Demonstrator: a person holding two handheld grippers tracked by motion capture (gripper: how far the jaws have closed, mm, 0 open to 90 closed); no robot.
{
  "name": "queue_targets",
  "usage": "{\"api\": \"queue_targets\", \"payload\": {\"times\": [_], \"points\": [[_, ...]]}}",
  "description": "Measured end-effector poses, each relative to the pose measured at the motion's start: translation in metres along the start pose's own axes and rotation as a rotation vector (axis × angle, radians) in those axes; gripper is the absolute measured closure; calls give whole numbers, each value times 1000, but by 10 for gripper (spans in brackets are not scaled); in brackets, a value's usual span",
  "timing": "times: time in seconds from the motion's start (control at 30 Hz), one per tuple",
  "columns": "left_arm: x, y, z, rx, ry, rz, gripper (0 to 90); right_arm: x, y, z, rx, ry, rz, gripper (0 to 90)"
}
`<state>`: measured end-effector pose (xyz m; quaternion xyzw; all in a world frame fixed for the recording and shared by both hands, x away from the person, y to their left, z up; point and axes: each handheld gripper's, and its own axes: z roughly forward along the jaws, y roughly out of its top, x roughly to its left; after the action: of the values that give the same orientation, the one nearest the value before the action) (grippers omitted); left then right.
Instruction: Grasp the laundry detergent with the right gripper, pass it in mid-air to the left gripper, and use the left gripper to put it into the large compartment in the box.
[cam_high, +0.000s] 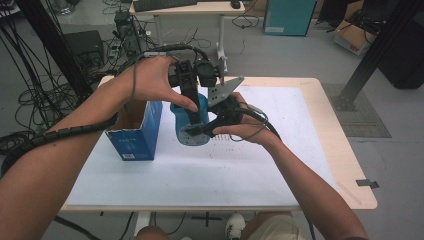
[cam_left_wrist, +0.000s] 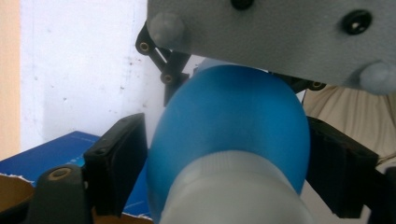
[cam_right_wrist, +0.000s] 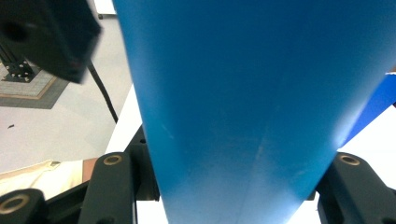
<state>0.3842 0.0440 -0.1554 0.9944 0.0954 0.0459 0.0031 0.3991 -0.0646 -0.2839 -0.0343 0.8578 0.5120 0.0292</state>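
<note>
A blue plastic bottle (cam_high: 202, 106) with a white cap (cam_left_wrist: 233, 196) is held above the white table sheet (cam_high: 280, 140), between both hands. My left gripper (cam_high: 192, 107) comes down from above, and its black jaws sit against the bottle's rounded shoulder (cam_left_wrist: 233, 121) just below the cap. My right gripper (cam_high: 200, 131) reaches in from the right and is shut across the bottle's lower body (cam_right_wrist: 252, 93). Its grey three-cornered plate (cam_left_wrist: 280, 32) hangs just over the bottle. In the high view the left hand and gripper hide the cap.
An open blue cardboard box (cam_high: 135, 135) stands on the table right beside the bottle, to its left. Its blue side (cam_left_wrist: 56, 149) lies below the left jaw. Behind the table are a desk (cam_high: 190, 10), cables and black frame posts.
</note>
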Motion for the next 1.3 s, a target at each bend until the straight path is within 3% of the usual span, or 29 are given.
{"api": "queue_targets", "payload": {"times": [0.27,0.6,1.3], "points": [[-1,-1,0,-9,0,-5,342,0,0,-1,-1,0,-16,433],[-2,1,0,10,3,13,355,2,-1,-1,0,8,-7,433],[-3,4,4,30,-5,10,359,3,-5,0,4,13,0,432]]}}
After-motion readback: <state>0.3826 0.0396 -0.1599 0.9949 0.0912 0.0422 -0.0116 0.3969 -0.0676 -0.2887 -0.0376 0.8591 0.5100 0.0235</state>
